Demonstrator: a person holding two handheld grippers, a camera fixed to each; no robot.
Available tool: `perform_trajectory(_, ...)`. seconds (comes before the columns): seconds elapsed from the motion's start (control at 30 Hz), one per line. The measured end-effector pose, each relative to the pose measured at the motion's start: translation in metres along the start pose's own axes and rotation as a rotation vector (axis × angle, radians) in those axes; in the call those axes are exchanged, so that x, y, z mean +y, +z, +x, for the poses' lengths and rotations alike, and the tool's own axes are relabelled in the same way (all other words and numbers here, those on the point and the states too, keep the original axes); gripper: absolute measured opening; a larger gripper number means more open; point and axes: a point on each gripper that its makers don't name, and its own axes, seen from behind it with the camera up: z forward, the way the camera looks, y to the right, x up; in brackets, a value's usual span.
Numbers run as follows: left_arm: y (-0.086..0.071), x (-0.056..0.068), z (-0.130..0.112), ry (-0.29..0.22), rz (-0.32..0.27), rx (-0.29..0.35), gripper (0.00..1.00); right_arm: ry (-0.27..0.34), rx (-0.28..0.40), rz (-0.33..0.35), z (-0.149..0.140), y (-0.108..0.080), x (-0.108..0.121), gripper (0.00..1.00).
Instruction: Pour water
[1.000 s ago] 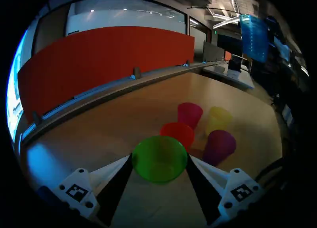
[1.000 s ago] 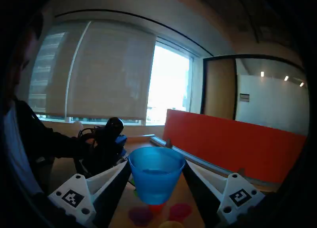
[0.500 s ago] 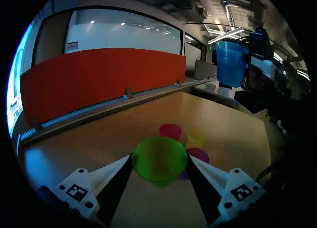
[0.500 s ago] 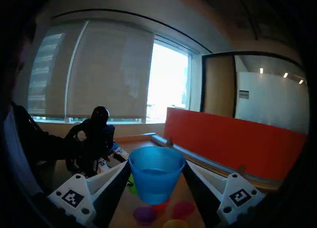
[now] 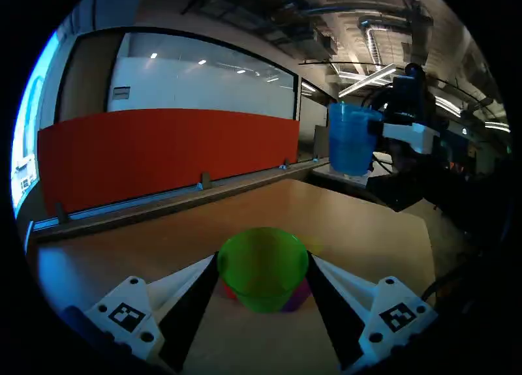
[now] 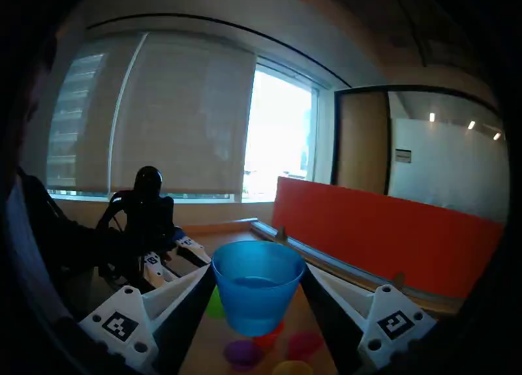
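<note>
Water point(image 6: 254, 282) in blue cup point(image 6: 256, 306), gripped by right gripper point(image 6: 258, 269), held high, well apart to the far right of green cup point(image 5: 263, 277) gripped by left gripper point(image 5: 261, 257). Bring blue rim over green mouth; tip slowly.

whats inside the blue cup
Water; its surface shows partway down the blue cup, held by the right gripper. The cup's inner bottom is hidden under the water.
</note>
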Motion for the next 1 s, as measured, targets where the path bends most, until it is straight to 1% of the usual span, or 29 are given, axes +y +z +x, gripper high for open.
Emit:
perform_trajectory(0.23, -0.009, 0.014, 0.011, 0.015, 0.001, 0.041, 0.91, -0.001, 0.007, -0.004, 0.005, -0.002, -0.002, 0.92)
perform_trajectory(0.57, -0.017, 0.041, 0.024, 0.020, -0.030, 0.080, 0.91, -0.004, 0.014, -0.006, 0.011, -0.005, -0.005, 0.92)
perform_trajectory(0.77, -0.018, 0.056, 0.028, 0.031, -0.052, 0.094, 0.91, -0.008, 0.016, -0.009, 0.013, -0.007, -0.006, 0.92)
perform_trajectory(1.0, -0.017, 0.069, 0.032, 0.054, -0.066, 0.119, 0.91, -0.016, 0.012, -0.014, 0.014, -0.008, -0.004, 0.92)
